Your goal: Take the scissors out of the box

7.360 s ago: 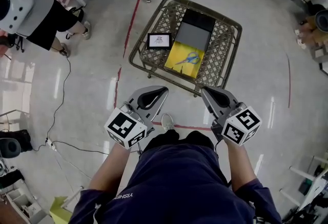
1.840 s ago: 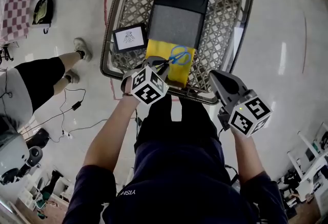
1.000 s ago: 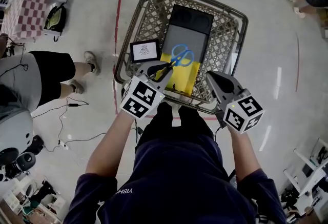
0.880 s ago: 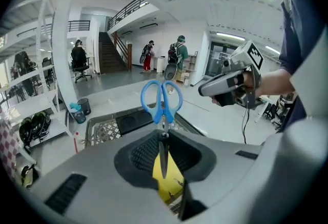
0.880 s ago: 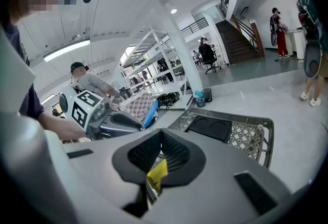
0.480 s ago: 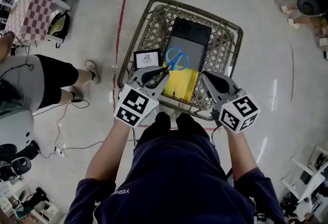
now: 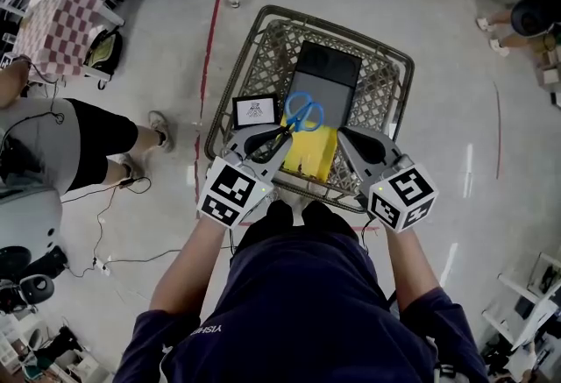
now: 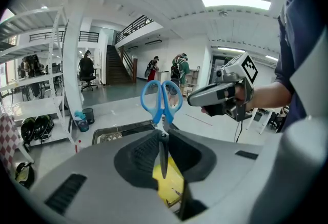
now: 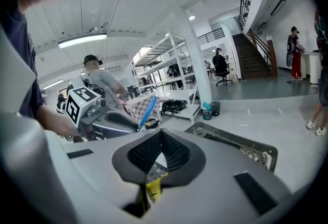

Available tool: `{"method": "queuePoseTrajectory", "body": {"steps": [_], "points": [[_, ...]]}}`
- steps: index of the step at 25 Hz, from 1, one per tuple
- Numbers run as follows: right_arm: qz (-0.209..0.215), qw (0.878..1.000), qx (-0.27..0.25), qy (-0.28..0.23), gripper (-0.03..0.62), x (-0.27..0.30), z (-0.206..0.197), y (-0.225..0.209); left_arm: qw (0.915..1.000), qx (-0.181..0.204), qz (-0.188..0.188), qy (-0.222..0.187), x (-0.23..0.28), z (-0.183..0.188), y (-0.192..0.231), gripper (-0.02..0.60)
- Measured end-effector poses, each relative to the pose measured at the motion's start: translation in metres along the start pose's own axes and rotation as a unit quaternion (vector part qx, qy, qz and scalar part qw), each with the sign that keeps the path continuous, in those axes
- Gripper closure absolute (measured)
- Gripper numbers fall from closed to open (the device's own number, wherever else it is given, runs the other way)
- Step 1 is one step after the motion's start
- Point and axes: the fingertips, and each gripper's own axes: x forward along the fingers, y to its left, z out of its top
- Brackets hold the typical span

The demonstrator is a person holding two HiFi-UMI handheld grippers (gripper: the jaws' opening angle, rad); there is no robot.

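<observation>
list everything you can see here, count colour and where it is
scissors: 1, blue handles, blades pinched in the left gripper's fingers, raised over the basket
box: 1, yellow, near end of the basket
panel: 1, grey and black, in the basket beyond the box
framed card: 1, black frame with white face, left side of the basket
wire basket: 1, grey-brown, directly ahead of the person
tape line: 1, red, on the floor left of the basket
bystander: 1, grey top and black shorts, far left
left gripper: 1, grey, shut on the scissors
right gripper: 1, grey, fingers together and empty, over the basket's near rim
</observation>
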Motion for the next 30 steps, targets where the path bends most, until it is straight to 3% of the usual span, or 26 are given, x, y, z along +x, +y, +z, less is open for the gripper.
{"method": "queuePoseTrajectory", "body": {"steps": [30], "points": [[0.02, 0.999, -0.027, 0.022, 0.576, 0.0048, -0.0018, 0.0059, 1.0, -0.004, -0.003, -0.004, 0.0005, 0.0053, -0.0014, 0.506]]}}
